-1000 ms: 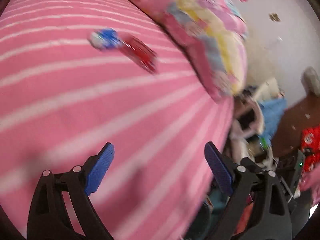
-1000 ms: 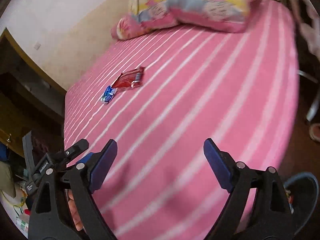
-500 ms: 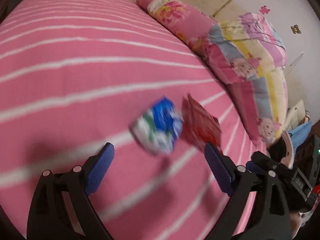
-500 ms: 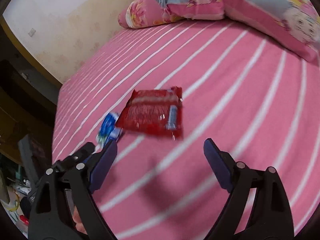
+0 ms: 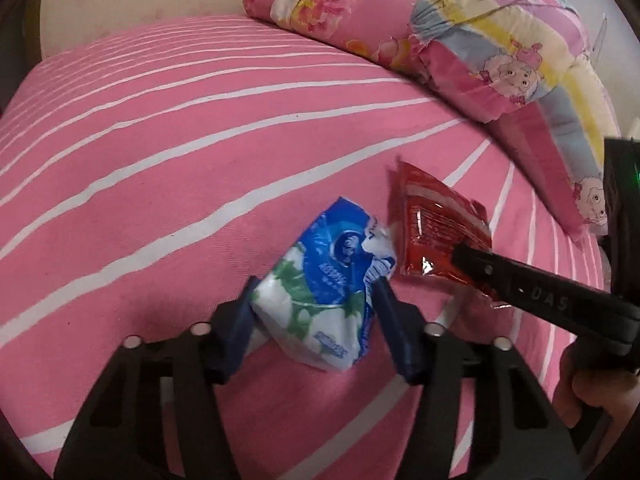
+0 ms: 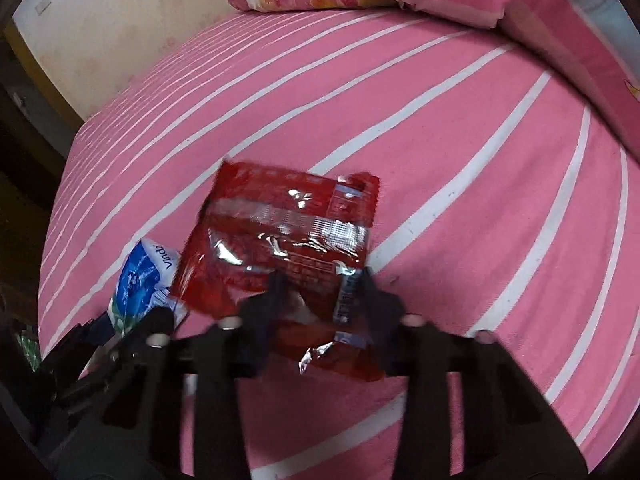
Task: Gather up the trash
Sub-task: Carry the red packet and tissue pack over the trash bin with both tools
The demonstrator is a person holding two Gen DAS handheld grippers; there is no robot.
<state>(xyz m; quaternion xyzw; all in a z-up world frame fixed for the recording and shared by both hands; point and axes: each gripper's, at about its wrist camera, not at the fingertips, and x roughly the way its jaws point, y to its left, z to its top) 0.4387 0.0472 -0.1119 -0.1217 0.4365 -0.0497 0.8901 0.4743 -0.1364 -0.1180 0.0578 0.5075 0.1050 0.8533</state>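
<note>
A blue and white tissue pack (image 5: 324,280) lies on the pink striped bed (image 5: 160,160), and the blue pads of my left gripper (image 5: 314,312) touch both its sides as the jaws are closing. Just right of it lies a red foil wrapper (image 5: 432,228), with the right gripper's black finger (image 5: 520,286) on its near edge. In the right wrist view the red wrapper (image 6: 288,224) sits between the closing jaws of my right gripper (image 6: 322,296), its near edge crumpled there. The tissue pack (image 6: 140,276) shows at the left.
A pink floral pillow (image 5: 340,24) and a folded pastel quilt (image 5: 500,52) lie along the far and right sides of the bed. A cream wall (image 6: 120,20) stands behind. A hand (image 5: 592,380) holds the right gripper at the lower right.
Both grippers came down over the bed to the trash. The left jaws narrowed around the tissue pack and the right jaws narrowed around the red wrapper's near edge.
</note>
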